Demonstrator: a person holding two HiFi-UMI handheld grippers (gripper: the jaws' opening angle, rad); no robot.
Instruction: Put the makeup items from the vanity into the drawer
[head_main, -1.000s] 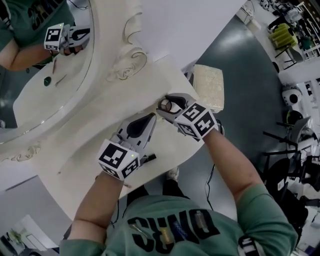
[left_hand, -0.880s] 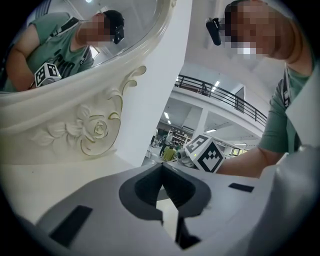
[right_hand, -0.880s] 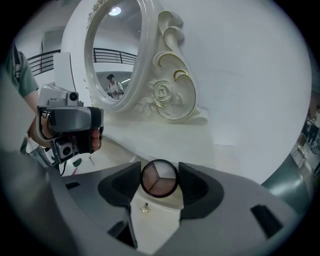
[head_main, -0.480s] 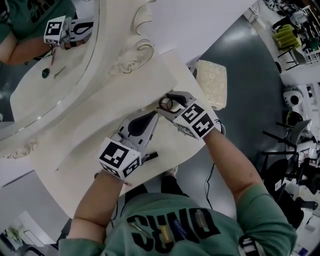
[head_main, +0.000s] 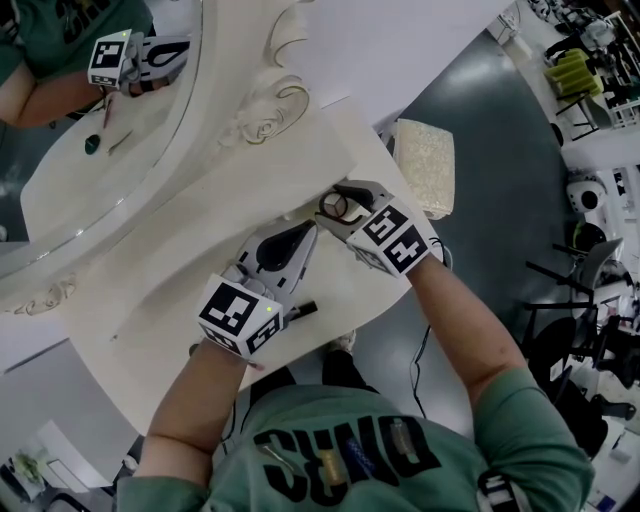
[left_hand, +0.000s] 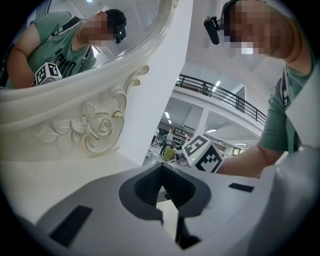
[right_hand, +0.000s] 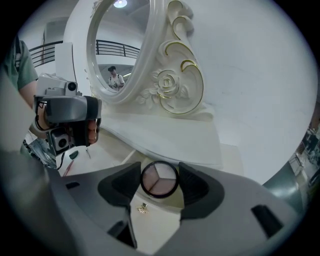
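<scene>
My right gripper (head_main: 335, 207) is shut on a round black compact (right_hand: 159, 179) with three pinkish powder sections, held just over the right part of the white vanity top (head_main: 180, 280). The compact (head_main: 333, 208) shows between the jaws from above too. Below it lies a cream recess with a small gold piece (right_hand: 143, 208), which may be the drawer; I cannot tell. My left gripper (head_main: 300, 238) rests low over the vanity beside the right one, its jaws (left_hand: 165, 197) together with nothing held. A green item (right_hand: 73, 155) and a red pencil (right_hand: 67, 169) lie near it.
An oval mirror (head_main: 80, 150) in a carved cream frame (head_main: 260, 115) stands behind the vanity top and reflects a gripper. A cream cushioned stool (head_main: 425, 165) sits off the vanity's right end on grey floor. Shop fixtures stand at the far right.
The head view has shifted slightly. Both grippers stay in nearly the same place, and the right one keeps hold of the compact.
</scene>
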